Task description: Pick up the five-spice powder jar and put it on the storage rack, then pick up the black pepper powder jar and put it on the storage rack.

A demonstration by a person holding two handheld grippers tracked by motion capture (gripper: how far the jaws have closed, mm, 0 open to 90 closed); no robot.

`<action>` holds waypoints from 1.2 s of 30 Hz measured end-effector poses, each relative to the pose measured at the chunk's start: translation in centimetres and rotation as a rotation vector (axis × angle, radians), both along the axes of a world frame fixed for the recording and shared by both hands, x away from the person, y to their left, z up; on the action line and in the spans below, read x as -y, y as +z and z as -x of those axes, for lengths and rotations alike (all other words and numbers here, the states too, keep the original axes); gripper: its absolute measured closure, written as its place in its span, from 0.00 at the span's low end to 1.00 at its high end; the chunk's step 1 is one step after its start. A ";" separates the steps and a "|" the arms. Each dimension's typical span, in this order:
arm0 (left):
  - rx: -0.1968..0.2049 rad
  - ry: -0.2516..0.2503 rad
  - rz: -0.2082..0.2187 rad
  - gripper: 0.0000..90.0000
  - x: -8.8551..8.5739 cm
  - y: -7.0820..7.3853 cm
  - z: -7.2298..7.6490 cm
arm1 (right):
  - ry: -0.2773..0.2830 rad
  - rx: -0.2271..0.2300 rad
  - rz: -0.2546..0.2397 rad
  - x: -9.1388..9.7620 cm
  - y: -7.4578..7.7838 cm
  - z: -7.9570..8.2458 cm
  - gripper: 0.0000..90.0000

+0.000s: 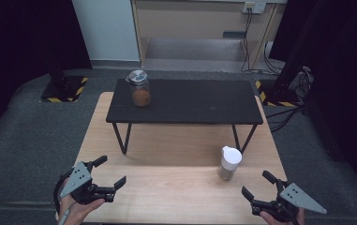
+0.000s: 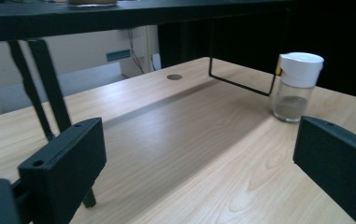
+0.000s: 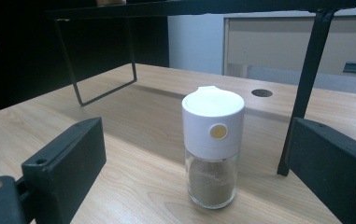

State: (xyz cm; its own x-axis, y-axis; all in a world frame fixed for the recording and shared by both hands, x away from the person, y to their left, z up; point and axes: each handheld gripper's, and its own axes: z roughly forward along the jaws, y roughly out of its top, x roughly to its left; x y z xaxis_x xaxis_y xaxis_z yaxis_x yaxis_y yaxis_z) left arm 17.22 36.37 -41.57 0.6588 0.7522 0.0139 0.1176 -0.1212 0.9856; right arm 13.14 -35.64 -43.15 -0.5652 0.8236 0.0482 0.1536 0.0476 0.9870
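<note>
A white-capped shaker jar (image 3: 214, 148) stands upright on the wooden table (image 1: 167, 187) just ahead of the right gripper (image 1: 260, 183), in line with the gap between its two black jaws, which stand wide apart with nothing pressed between them. In the right gripper view the jar sits close, brownish-grey powder filling its lower glass half and a small yellow dot on the cap facing the camera; no writing can be read on it. The right hand (image 1: 279, 218) is cut off by the bottom edge of the high view, the gripper angled up and to the left toward the jar. Farther off, the left gripper (image 1: 113, 172) is held low near the table's front edge by the left hand (image 1: 75, 211), its jaws likewise spread wide and empty; from it the jar shows well ahead and to the right (image 2: 298, 86). Beyond both grippers a low black shelf (image 1: 185, 101) on thin metal legs stands on the table, and on its far left corner sits a glass jar with a metal lid (image 1: 139, 88), its orange-brown contents too small to identify
</note>
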 end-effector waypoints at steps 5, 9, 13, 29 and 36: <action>0.001 0.033 0.012 0.00 -0.1 -0.1 0.2 | -0.004 0.002 -0.003 0.0 0.0 0.0 0.05; 0.001 0.048 0.024 0.00 0.0 -0.1 0.3 | -0.007 0.004 -0.004 0.0 -0.1 0.0 0.04; 0.009 0.058 0.025 0.00 -0.1 -0.2 0.5 | -0.011 0.005 -0.008 0.0 -0.1 0.0 0.04; 0.018 0.073 0.038 0.00 -0.5 -0.2 0.8 | -0.018 0.014 -0.024 -0.1 -0.3 0.0 0.02; 0.029 0.065 0.051 0.00 -0.6 -0.3 0.9 | -0.025 0.011 -0.044 0.0 -0.4 0.1 0.01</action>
